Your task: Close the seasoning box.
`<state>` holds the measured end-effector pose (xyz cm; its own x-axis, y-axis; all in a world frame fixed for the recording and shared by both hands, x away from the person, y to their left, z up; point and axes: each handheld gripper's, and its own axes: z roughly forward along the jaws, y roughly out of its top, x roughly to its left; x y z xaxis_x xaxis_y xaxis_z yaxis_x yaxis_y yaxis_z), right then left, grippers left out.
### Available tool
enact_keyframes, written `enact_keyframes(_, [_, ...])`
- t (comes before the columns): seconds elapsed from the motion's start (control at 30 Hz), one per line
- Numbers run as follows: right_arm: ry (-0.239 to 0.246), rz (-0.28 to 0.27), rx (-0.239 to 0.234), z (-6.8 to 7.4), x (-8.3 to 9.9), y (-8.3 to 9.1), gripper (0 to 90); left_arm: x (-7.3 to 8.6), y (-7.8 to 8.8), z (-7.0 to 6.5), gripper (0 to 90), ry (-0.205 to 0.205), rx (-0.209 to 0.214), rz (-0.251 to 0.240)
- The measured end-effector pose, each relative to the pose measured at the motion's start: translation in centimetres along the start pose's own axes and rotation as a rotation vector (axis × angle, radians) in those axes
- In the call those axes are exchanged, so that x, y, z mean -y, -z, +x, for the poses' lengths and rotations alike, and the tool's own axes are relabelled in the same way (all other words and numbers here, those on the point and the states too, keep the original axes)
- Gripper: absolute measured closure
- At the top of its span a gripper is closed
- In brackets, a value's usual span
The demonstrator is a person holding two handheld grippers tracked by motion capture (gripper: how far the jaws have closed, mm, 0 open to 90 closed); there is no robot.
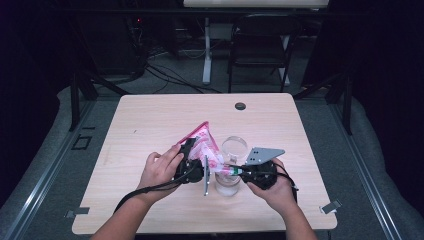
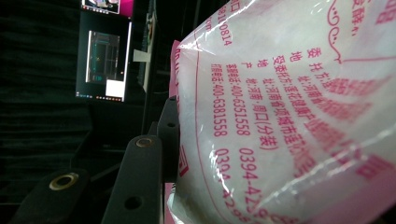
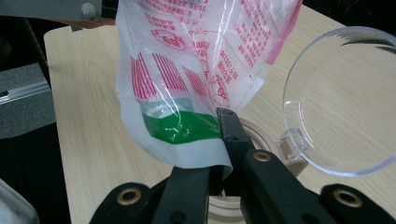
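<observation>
High view looks forward and down over the desk (image 1: 150, 115); both gripper views sit close against the pink-printed bag (image 1: 204, 145), which all three share.

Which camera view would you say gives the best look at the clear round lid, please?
The right gripper view: the clear lid is close and sharp there, with its rim and small tab plain, lying on the table beside the bag. The high view shows it small and distant. The left gripper view looks at the bag's print instead.

Pink-printed plastic bag (image 1: 205, 145), tilted above jar (image 1: 227, 186)
</observation>
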<state>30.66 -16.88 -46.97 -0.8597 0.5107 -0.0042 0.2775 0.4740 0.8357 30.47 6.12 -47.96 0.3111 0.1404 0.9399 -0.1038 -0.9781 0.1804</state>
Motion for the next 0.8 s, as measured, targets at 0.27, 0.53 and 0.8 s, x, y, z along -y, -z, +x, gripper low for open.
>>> enact_keyframes(0.27, [0.002,0.002,0.000,0.00,0.01,-0.01,90.0,-0.03,0.06,0.03,64.4,-0.001,-0.001,0.000])
enact_keyframes(0.53, [0.002,0.004,0.002,-0.03,0.03,-0.01,90.0,-0.06,0.09,0.04,64.4,-0.005,-0.004,-0.001])
enact_keyframes(0.8, [0.003,0.003,0.004,-0.02,0.03,-0.01,90.0,-0.09,0.12,0.10,64.4,-0.008,-0.008,-0.001])
